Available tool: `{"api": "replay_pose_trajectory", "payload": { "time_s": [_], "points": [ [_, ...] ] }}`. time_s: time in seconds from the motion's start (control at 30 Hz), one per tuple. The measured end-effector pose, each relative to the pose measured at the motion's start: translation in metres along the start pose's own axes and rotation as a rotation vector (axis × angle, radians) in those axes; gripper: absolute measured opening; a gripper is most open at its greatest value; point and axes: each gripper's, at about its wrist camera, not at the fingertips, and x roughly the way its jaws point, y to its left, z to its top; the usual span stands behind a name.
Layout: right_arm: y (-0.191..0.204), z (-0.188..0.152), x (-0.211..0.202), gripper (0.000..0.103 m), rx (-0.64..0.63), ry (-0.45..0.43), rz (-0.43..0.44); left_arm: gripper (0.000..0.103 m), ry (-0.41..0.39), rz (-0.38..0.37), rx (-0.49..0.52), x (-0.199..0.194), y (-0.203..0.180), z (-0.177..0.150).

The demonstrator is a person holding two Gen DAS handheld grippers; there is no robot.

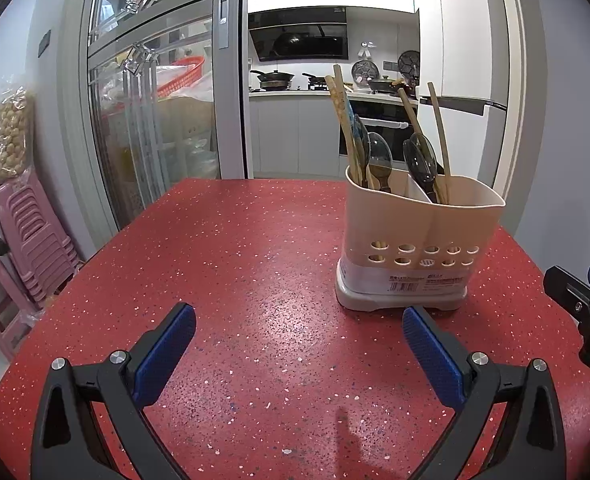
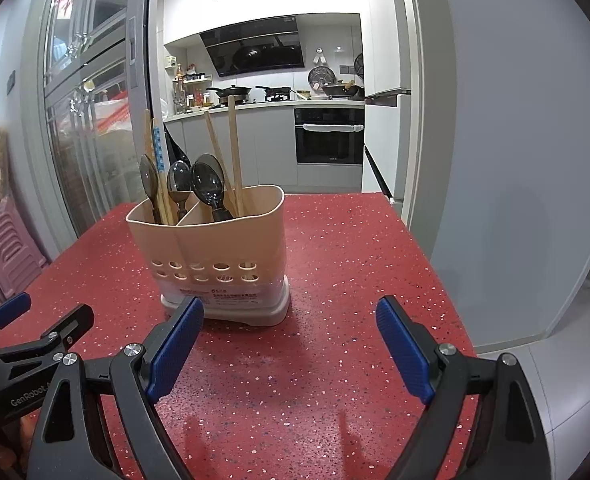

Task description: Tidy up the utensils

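A beige two-compartment utensil holder (image 1: 415,236) (image 2: 215,248) stands upright on the red speckled table (image 1: 235,264) (image 2: 335,280). Dark spoons (image 1: 379,156) (image 2: 207,186) and wooden chopsticks (image 1: 345,120) (image 2: 234,148) stand in both compartments. My left gripper (image 1: 299,324) is open and empty, just short of the holder and to its left. My right gripper (image 2: 289,316) is open and empty, its left fingertip (image 2: 187,320) close to the holder's base. The right gripper shows at the right edge of the left wrist view (image 1: 583,292), and the left gripper at the left edge of the right wrist view (image 2: 35,320).
Stacked pink plastic stools (image 1: 27,240) (image 2: 3,240) stand left of the table. A glass sliding door (image 1: 143,120) and an open kitchen doorway lie beyond the far edge. A grey wall (image 2: 515,160) runs close to the table's right side.
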Motion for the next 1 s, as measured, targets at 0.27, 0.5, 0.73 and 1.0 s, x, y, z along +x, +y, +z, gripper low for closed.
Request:
{"api": "replay_pose_trajectory", "payload": {
  "time_s": [0.27,0.5,0.73,1.0],
  "points": [
    [-0.0002,0.0003,-0.0012,0.090,0.000,-0.003,0.002,0.103,-0.004,-0.003,0.008,-0.0023,-0.0025,0.0012],
    [0.0015,0.0005,-0.0008,0.090,-0.003,-0.003,0.007,0.103,-0.002,-0.003,0.007,-0.0024,-0.0029,0.0016],
    [0.0023,0.0003,-0.0018,0.090,-0.004,-0.005,0.009,0.103,-0.001,-0.004,0.007,-0.0027,-0.0036,0.0015],
    [0.0037,0.0009,-0.0031,0.090,-0.005,-0.005,0.010,0.103,-0.001,-0.003,0.006,-0.0028,-0.0044,0.0013]
  ]
}}
